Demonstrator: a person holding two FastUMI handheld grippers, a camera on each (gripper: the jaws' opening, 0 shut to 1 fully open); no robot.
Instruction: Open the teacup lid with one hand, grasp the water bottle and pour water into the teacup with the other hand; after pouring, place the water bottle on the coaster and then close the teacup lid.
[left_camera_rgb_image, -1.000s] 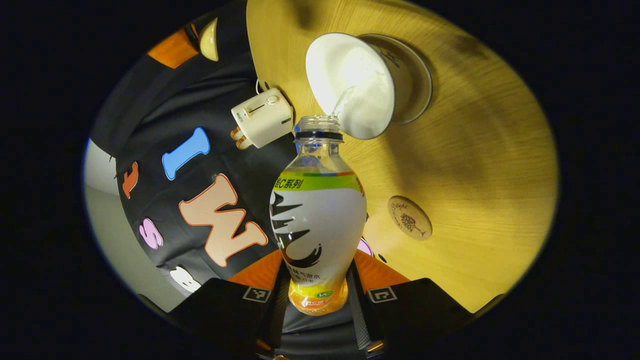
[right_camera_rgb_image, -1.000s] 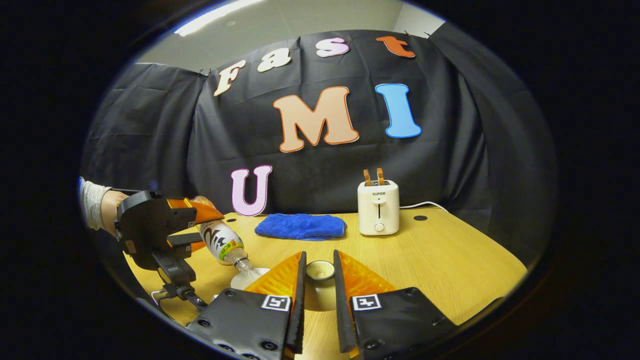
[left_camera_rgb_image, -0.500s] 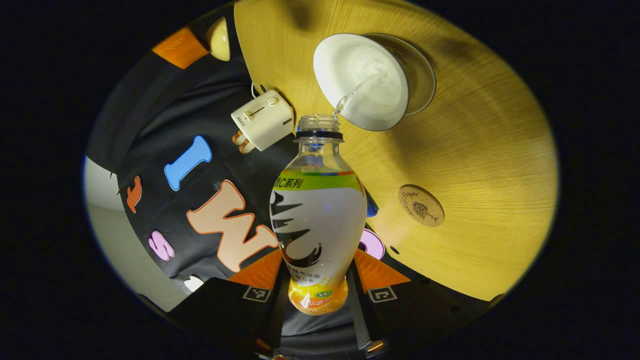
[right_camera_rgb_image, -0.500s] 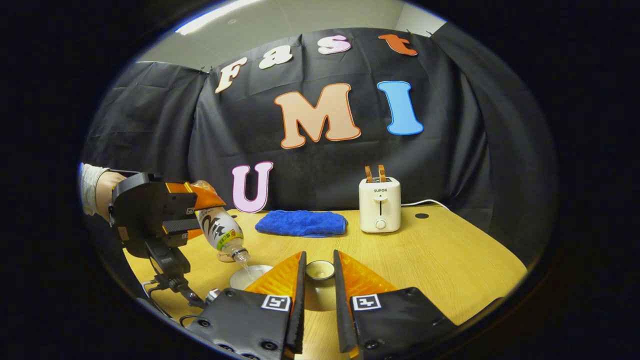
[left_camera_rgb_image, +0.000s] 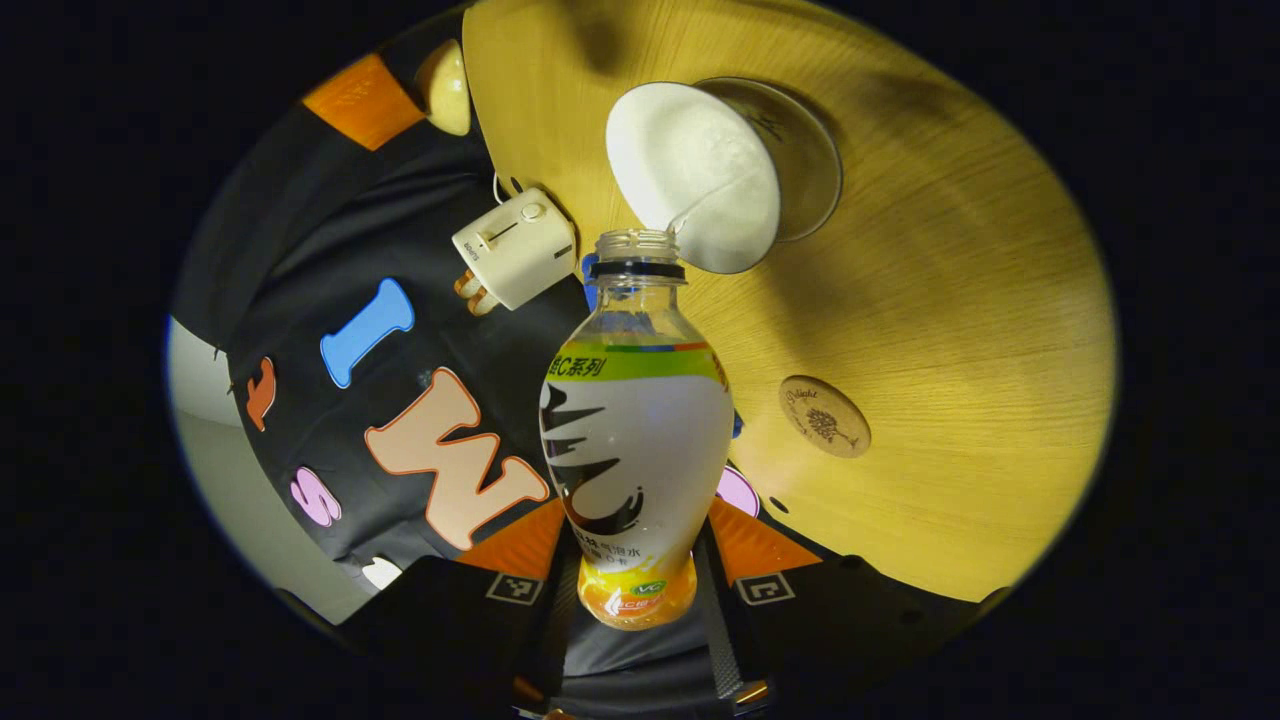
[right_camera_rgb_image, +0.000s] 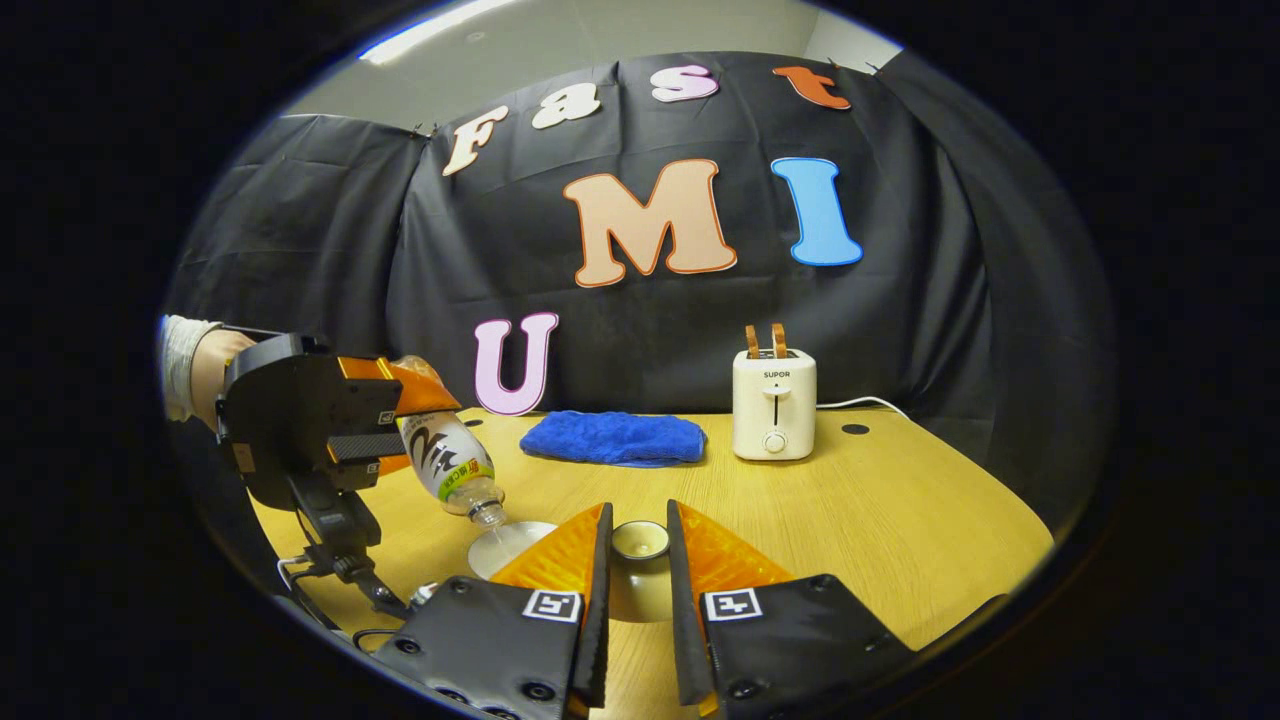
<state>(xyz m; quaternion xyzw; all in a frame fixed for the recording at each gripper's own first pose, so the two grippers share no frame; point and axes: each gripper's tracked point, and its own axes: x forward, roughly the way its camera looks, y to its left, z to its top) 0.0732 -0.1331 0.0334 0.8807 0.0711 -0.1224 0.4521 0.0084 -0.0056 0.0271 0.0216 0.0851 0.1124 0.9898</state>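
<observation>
Pouring water into the uncovered teacup while the lid is held aside.

The left gripper (left_camera_rgb_image: 628, 590) has its 2 jaws clamped on the base of the water bottle (left_camera_rgb_image: 636, 440), which is tipped mouth-down toward the teacup (left_camera_rgb_image: 700, 175), a thin stream running from the neck over the cup's near rim. The right gripper (right_camera_rgb_image: 637, 560) has its jaws narrowed on the knob of the teacup lid (right_camera_rgb_image: 638, 575), held off to the side. To pour well, I would keep the bottle's mouth over the middle of the cup, since the stream lands near the edge, tilt slowly, and watch the level. The coaster (left_camera_rgb_image: 824, 416) lies bare on the table (left_camera_rgb_image: 950, 300), near the cup, ready for the bottle afterwards.
</observation>
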